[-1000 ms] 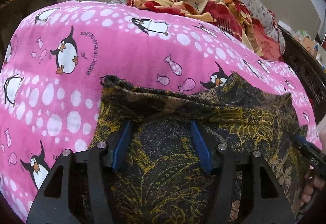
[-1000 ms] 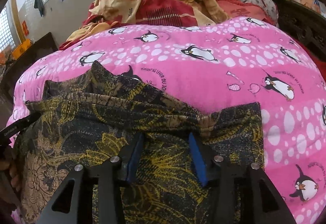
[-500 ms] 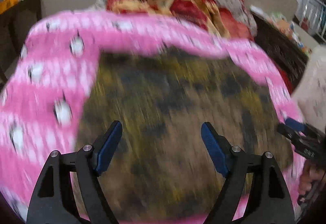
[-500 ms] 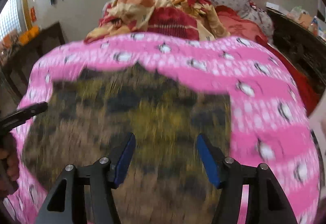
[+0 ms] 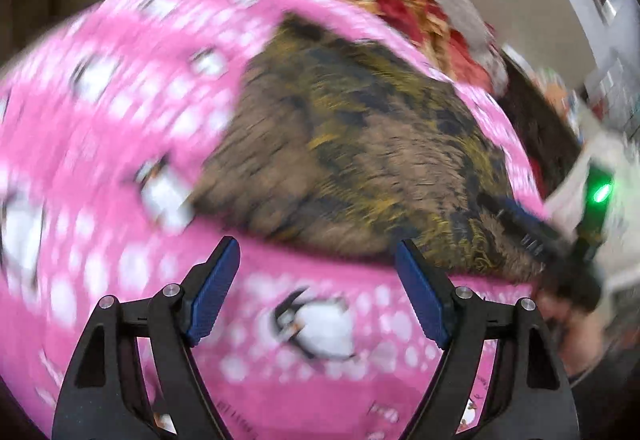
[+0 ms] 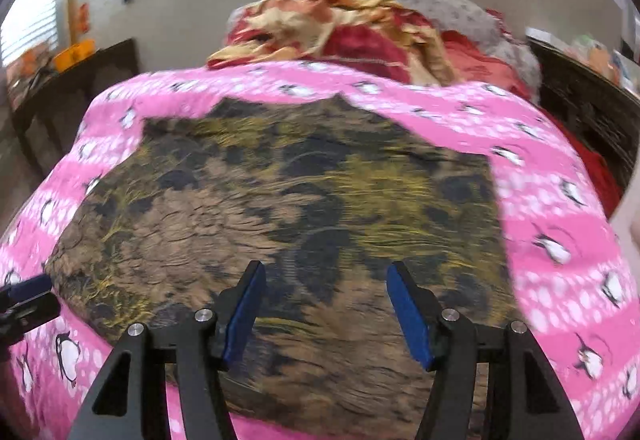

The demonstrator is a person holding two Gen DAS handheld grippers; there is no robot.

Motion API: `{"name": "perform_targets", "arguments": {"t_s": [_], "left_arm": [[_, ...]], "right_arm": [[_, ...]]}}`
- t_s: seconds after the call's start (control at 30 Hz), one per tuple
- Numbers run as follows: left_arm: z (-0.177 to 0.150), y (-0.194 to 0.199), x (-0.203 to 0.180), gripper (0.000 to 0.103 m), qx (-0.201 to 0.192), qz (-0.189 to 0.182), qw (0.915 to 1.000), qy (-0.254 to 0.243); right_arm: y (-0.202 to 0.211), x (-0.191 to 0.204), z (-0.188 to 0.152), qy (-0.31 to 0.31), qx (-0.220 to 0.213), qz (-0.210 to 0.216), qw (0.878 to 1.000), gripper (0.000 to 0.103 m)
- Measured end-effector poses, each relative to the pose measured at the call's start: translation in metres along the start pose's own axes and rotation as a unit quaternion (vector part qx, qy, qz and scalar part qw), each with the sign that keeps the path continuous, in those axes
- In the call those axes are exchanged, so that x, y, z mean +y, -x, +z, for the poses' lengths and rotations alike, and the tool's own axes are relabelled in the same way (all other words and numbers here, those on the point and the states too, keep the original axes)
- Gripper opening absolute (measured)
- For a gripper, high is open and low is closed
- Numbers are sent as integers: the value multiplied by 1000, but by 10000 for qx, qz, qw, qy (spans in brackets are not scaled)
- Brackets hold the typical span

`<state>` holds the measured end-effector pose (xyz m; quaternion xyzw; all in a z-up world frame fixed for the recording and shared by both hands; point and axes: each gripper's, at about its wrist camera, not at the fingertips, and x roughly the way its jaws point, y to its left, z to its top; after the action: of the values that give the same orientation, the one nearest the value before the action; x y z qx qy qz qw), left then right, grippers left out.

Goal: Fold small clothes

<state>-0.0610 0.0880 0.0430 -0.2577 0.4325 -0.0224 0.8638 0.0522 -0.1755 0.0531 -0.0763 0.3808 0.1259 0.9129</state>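
Black tool (image 5: 318,282), blue pads (image 5: 214,290), silver screws.

A bed covered by a pink penguin-print sheet (image 6: 540,207) carries a dark yellow-patterned garment (image 6: 304,207) spread mid-bed and a red-and-cream crumpled cloth (image 6: 352,27) at its far edge.

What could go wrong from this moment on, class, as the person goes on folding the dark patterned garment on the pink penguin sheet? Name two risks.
1. Both the left gripper and the right gripper are open and hold nothing, so the patterned garment lies loose and its fold may slip open.
2. The pink sheet lies right under it; the next pinch could catch the sheet too.
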Motion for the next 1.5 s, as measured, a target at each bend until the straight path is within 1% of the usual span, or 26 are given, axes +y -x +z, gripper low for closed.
{"name": "perform_targets", "arguments": {"t_s": [0.03, 0.07, 0.1, 0.17, 0.23, 0.33, 0.37, 0.4, 0.5, 0.57, 0.6, 0.63, 0.67, 0.77, 0.83, 0.93, 1.03, 1.07, 1.1, 1.17, 1.23, 1.27, 1.3, 1.4, 1.47, 1.5], "left_arm": [[-6, -3, 9, 80, 117, -29, 9997, 225], [-9, -3, 15, 80, 20, -210, 9993, 309], [-11, -1, 16, 81, -18, -322, 9989, 342], [-7, -4, 20, 95, -9, -702, 9961, 535], [2, -15, 26, 97, 10, -1272, 9882, 858], [15, -26, 22, 99, -111, -1536, 9822, 1074], [18, -30, 17, 99, -97, -1566, 9817, 1076], [19, -35, 9, 99, 45, -1788, 9786, 1019], [32, -36, 8, 96, 59, -1887, 9781, 872], [43, -29, 37, 95, -399, -1599, 9763, 1400], [47, -28, 53, 91, -579, -1564, 9714, 1691], [49, -30, 56, 84, -570, -1556, 9701, 1771], [50, -31, 52, 85, -466, -1555, 9716, 1724], [44, -38, 24, 85, 37, -1855, 9767, 1080], [47, -35, 26, 85, -120, -1747, 9801, 932], [51, -38, 54, 71, -272, -1721, 9724, 1552], [49, -38, 45, 71, -195, -1561, 9799, 1230], [48, -37, 43, 66, -187, -1504, 9822, 1109], [47, -37, 45, 60, -199, -1418, 9830, 1153], [48, -39, 59, 28, -199, -1269, 9810, 1452], [45, -42, 68, 19, -216, -1191, 9786, 1662], [44, -40, 65, 16, -256, -1087, 9818, 1536], [41, -37, 60, 16, -302, -933, 9859, 1353], [43, -27, 29, 12, -585, -288, 9963, 565], [42, -17, 4, 12, -931, 119, 9954, -211], [39, -11, -10, 12, -1134, 284, 9910, -650]], "right_arm": [[-8, 2, -4, 42, 88, -2, 10000, 61], [-24, 5, -15, 119, 329, -8, 9994, 63], [-29, 3, -23, 38, 249, 62, 9997, 64], [-28, -7, -21, -161, 256, 236, 9993, 67], [-28, -14, -22, -304, 240, 404, 9984, 68], [-30, -14, -22, -291, 239, 393, 9985, 68], [-31, -12, -22, -235, 243, 329, 9989, 69], [-31, -10, -22, -216, 246, 306, 9990, 69], [-30, -9, -21, -222, 252, 309, 9990, 69], [-30, -9, -21, -227, 247, 316, 9989, 69], [-30, -9, -21, -216, 249, 302, 9990, 69], [-29, -11, -22, -216, 250, 301, 9990, 69], [-29, -11, -22, -212, 249, 296, 9990, 69], [-29, -11, -22, -221, 251, 305, 9990, 70], [-29, -11, -22, -213, 248, 299, 9990, 70], [-29, -11, -22, -210, 249, 296, 9990, 70], [-29, -11, -22, -218, 246, 302, 9990, 70], [-29, -11, -22, -220, 244, 293, 9990, 70], [-29, -11, -22, -206, 250, 283, 9991, 70], [-28, -11, -19, -232, 313, 293, 9988, 70], [-29, -11, -9, -254, 550, 317, 9977, 70], [-29, -10, 4, -258, 862, 464, 9949, 70], [-29, -8, 13, -284, 931, 563, 9937, 70], [-20, 3, 63, -274, 766, 974, 9919, 70], [-28, 21, 104, -197, 934, 1479, 9844, 70], [-37, 32, 120, -187, 1137, 1854, 9759, 70]]}}
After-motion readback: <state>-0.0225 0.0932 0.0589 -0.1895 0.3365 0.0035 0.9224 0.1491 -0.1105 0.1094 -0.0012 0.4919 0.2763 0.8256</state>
